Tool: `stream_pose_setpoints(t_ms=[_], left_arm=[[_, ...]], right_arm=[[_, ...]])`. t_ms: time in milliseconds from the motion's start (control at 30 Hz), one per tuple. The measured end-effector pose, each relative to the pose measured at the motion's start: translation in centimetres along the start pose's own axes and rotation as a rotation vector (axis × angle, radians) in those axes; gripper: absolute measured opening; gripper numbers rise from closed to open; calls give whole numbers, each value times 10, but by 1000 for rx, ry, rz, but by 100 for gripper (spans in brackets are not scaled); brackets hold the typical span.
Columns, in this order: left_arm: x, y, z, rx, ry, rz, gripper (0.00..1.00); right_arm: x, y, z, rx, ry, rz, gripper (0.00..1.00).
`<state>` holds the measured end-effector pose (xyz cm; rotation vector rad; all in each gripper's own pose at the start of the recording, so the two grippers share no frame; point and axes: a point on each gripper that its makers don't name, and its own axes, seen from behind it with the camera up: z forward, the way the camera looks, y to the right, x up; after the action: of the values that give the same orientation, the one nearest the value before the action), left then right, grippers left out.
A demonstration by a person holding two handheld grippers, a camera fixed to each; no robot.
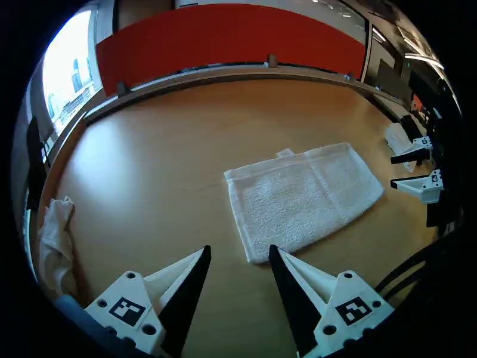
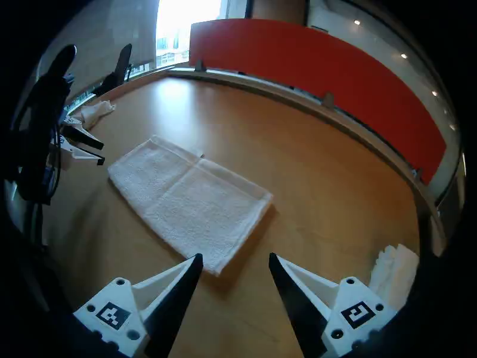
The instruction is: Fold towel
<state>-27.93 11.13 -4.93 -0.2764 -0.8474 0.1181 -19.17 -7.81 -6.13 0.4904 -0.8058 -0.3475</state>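
A white towel (image 1: 304, 194) lies flat on the wooden table, folded into a rectangle. My left gripper (image 1: 238, 253) is open just short of the towel's near corner, touching nothing. In the right gripper view the same towel (image 2: 188, 200) spreads ahead, and my right gripper (image 2: 235, 259) is open just past its near corner, nothing between its fingers. The right gripper (image 1: 398, 171) also appears at the far right of the left gripper view, beside the towel's far end. The left gripper (image 2: 100, 152) appears at the left of the right gripper view.
A red divider (image 1: 232, 39) runs along the table's far edge. A crumpled white cloth (image 1: 55, 238) lies at the table's left edge, and another white cloth (image 1: 396, 140) at the far right. Bare wooden table (image 1: 167, 149) surrounds the towel.
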Motion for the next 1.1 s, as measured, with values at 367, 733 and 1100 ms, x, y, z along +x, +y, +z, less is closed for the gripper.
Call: stream_pose_setpoints(t_ms=[367,733,1100], left_arm=[[-5,-14,-13,33,14,-48,71],[-15,-29,-31,71,16,-86,71],[-25,-41,-48,100,18,-129,71]], right_arm=[[-2,-5,6,30,-19,-32,85],[0,-13,12,65,-32,-58,85],[-14,-16,15,96,-73,-81,82]])
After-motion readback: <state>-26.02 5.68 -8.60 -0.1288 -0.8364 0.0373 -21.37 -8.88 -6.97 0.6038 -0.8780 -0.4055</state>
